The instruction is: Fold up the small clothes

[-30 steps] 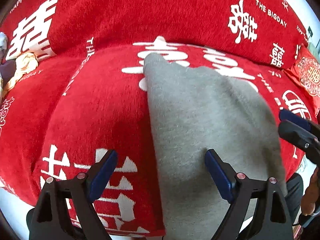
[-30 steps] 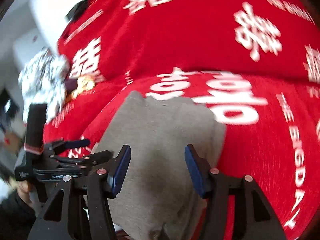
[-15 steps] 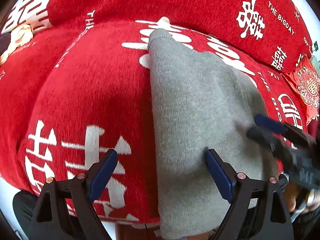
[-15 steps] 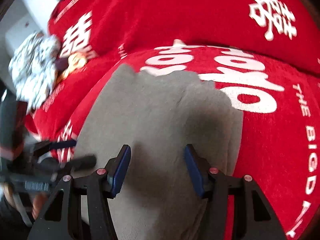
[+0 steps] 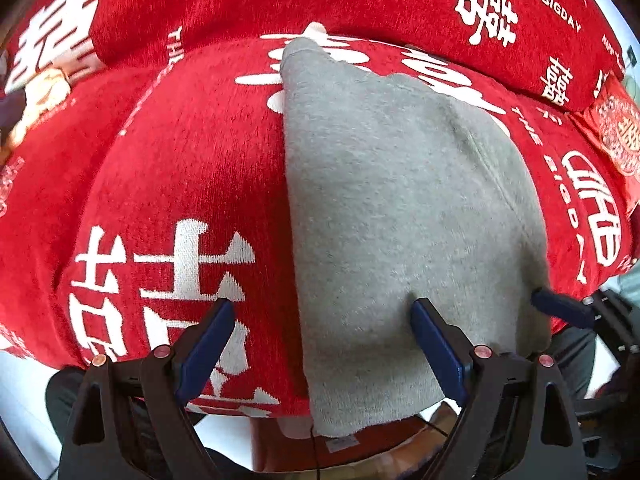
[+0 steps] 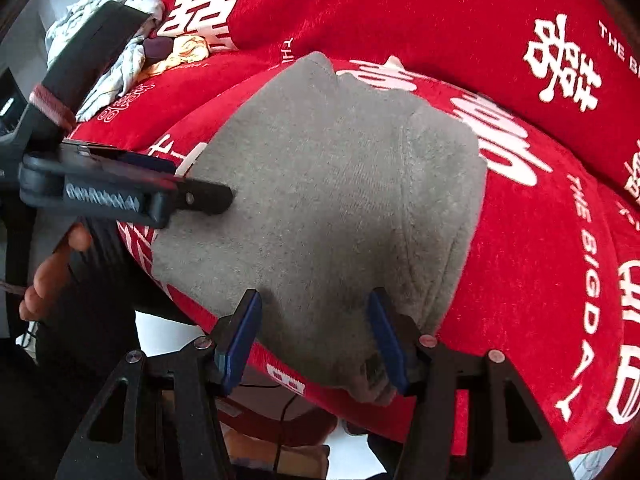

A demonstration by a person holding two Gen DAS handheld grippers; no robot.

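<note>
Red plush cover [image 5: 192, 168] with white characters filled most of both views, draped over a cushioned seat and its backrest. Grey knit garment [image 5: 392, 208] lay flat on this cover, centre to lower right in the left wrist view and centre in the right wrist view, its near hem hanging just over the front edge. A lengthwise layered edge ran down its right part, so it appeared already folded at least once; a further crosswise fold and tidying judged to remain. Crumpled pale clothes [image 6: 116, 40] lay in a heap at the upper left of the right wrist view, apparently not yet folded. No containers were visible in either view.

Left gripper [image 5: 320, 344] hovered at the bottom of its own view, jaws released and wide, straddling the garment's left edge, one pad over red cover and one over grey knit. Right gripper [image 6: 316, 336] stood low centre in its view, jaws released, both pads over the garment's near hem, nothing pinched.
</note>
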